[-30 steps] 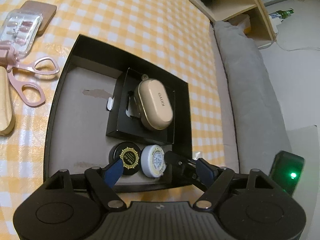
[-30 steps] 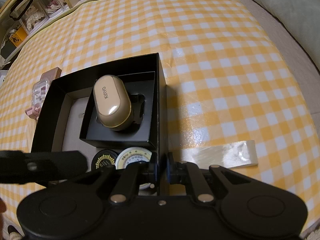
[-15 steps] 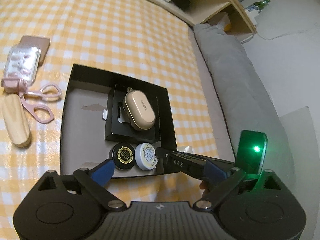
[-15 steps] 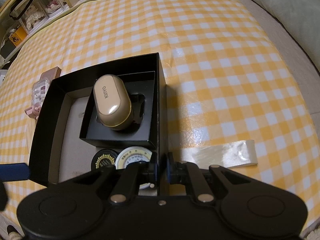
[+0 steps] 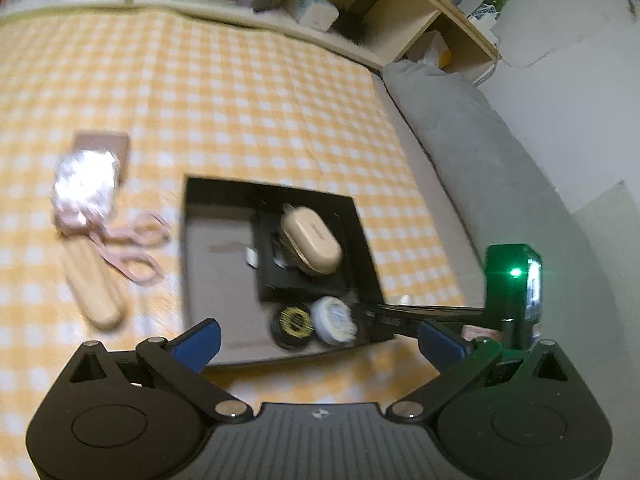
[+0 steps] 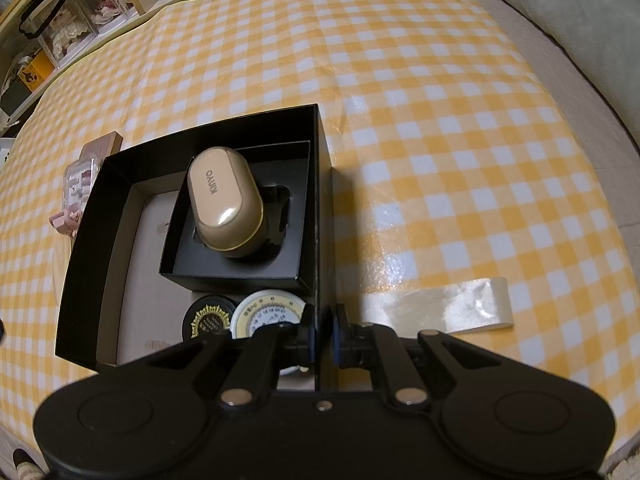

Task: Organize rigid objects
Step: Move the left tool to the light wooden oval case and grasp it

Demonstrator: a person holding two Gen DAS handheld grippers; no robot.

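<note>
Currently our right gripper pinches black box wall on bench; left gripper hangs open. We judge cardboard light, bendable: hold near corner.

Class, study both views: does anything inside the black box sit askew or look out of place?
Yes. The beige case lies tilted across the cutout of the small black tray instead of seated in it. The two round tins sit flat beside each other.
</note>
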